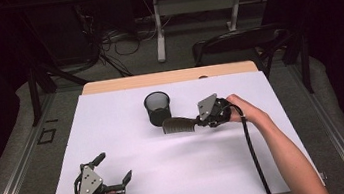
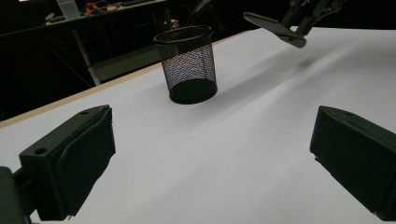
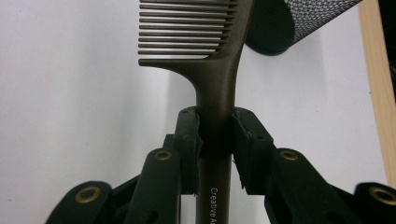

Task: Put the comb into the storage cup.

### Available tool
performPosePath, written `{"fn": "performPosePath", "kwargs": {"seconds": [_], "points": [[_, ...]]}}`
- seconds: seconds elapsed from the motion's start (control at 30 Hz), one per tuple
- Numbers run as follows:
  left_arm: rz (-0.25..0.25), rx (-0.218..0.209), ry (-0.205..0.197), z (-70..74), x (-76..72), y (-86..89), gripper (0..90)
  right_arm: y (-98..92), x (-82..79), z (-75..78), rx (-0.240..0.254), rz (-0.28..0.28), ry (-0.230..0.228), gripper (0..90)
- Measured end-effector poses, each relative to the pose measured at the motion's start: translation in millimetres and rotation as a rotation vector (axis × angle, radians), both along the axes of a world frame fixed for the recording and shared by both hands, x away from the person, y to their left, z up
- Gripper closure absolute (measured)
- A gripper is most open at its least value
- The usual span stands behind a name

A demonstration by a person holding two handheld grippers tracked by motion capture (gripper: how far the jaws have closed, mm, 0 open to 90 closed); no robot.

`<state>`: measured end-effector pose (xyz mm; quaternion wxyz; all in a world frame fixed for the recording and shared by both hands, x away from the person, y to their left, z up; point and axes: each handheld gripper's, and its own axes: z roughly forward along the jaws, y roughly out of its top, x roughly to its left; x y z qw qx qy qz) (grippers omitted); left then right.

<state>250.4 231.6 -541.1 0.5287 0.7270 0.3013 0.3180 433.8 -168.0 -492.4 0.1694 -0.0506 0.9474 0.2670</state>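
Note:
A dark brown comb (image 1: 178, 124) hangs just above the white table, its teeth end close to the foot of a black mesh cup (image 1: 157, 108). My right gripper (image 1: 203, 119) is shut on the comb's handle (image 3: 215, 135), both jaws pressed against it. The mesh cup (image 3: 299, 21) lies ahead and to the right of the comb in the right gripper view. My left gripper (image 1: 114, 171) rests near the table's front left, jaws wide apart with nothing between them. From it, the upright cup (image 2: 187, 63) stands ahead and the comb (image 2: 275, 28) is held up at the upper right.
A white sheet (image 1: 131, 147) covers the table, with a wooden edge (image 1: 167, 77) at the far side. A black chair (image 1: 238, 43) stands behind the table. Cables and desk legs lie on the floor beyond.

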Motion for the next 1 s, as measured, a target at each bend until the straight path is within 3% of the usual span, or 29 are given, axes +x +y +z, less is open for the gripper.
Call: {"fn": "performPosePath", "kwargs": {"seconds": [0.27,0.37,0.57,0.83,1.0], "points": [[-0.002,0.005,0.000,0.0,0.6,-0.8,0.1,-8.8,-3.0,-3.7,0.102,-0.043,0.014,73.0],[-0.002,0.005,0.000,-0.2,0.9,-0.9,0.1,-10.3,-4.7,-5.2,0.117,-0.057,0.020,73.0],[-0.004,0.005,-0.001,-0.1,1.3,-1.2,0.1,-14.3,-7.1,-4.9,0.205,-0.079,0.034,73.0],[-0.005,0.006,-0.002,-0.1,1.5,-0.9,0.1,-14.0,-11.3,-6.6,0.249,-0.132,0.049,73.0],[-0.008,0.011,-0.004,0.0,1.6,-2.0,0.1,-11.8,-13.6,-11.4,0.248,-0.173,0.053,73.0]]}}
